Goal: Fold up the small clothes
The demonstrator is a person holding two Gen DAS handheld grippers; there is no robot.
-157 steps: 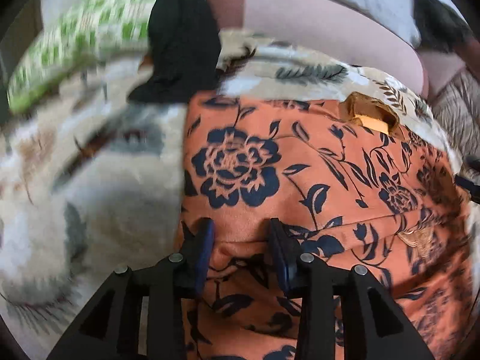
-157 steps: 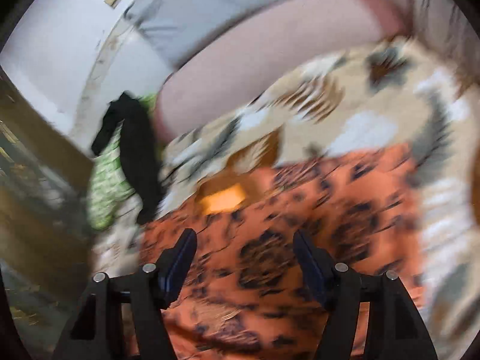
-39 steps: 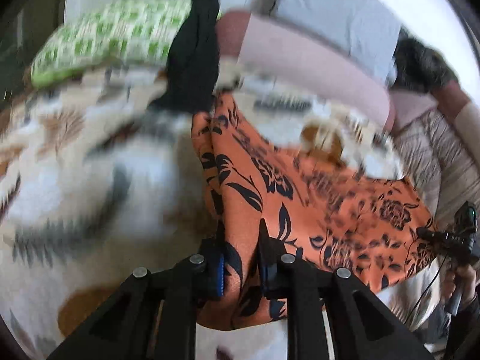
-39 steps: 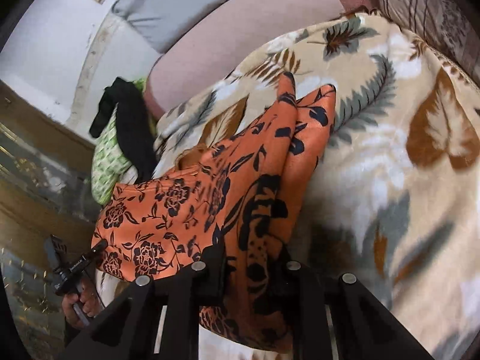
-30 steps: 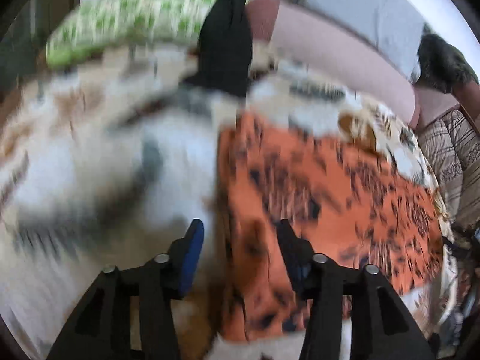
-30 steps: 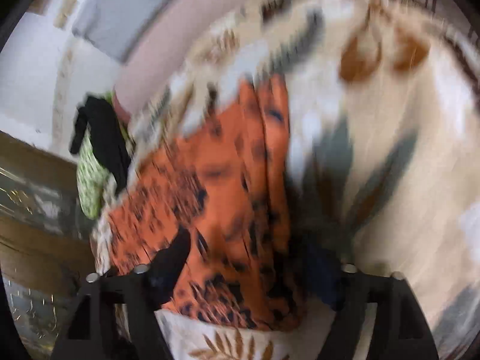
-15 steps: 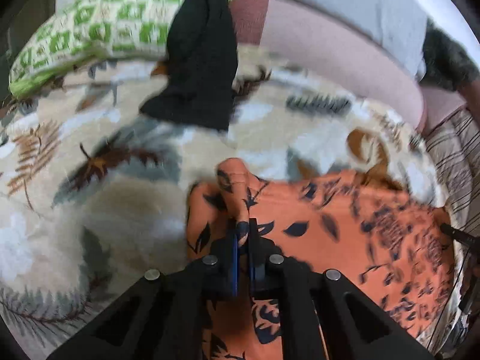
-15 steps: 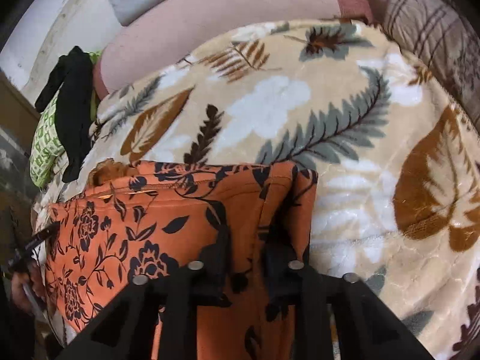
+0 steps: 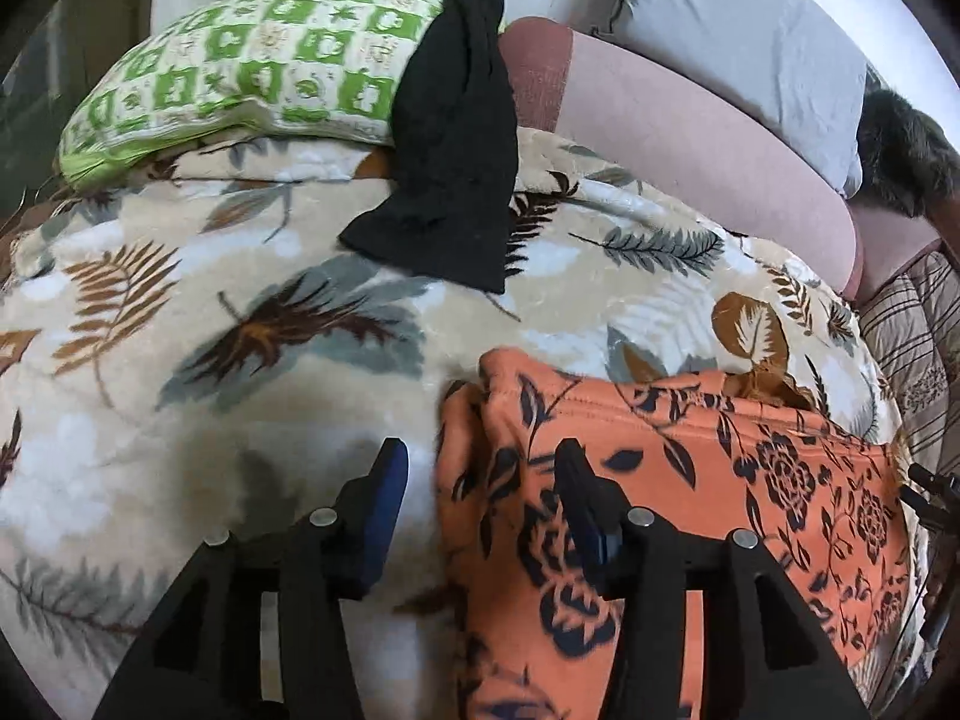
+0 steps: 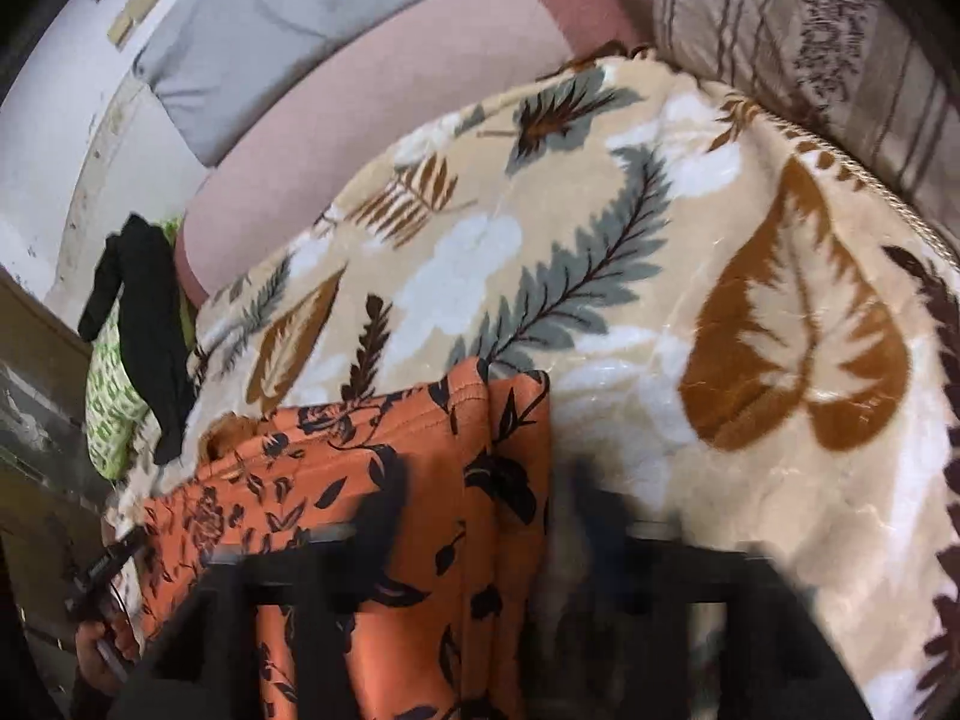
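An orange garment [image 9: 690, 480] with dark blue flowers lies folded on the leaf-print blanket [image 9: 240, 330] at the bed's near edge. Left tool [image 9: 480, 480] and right tool [image 10: 486, 516], jaws just opened, straddle its corners without gripping.

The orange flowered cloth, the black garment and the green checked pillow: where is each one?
orange flowered cloth [image 9: 750, 480], left wrist view, its flat middle.
black garment [image 9: 456, 138], left wrist view, the part draped off the pillow.
green checked pillow [image 9: 258, 72], left wrist view, its top face.
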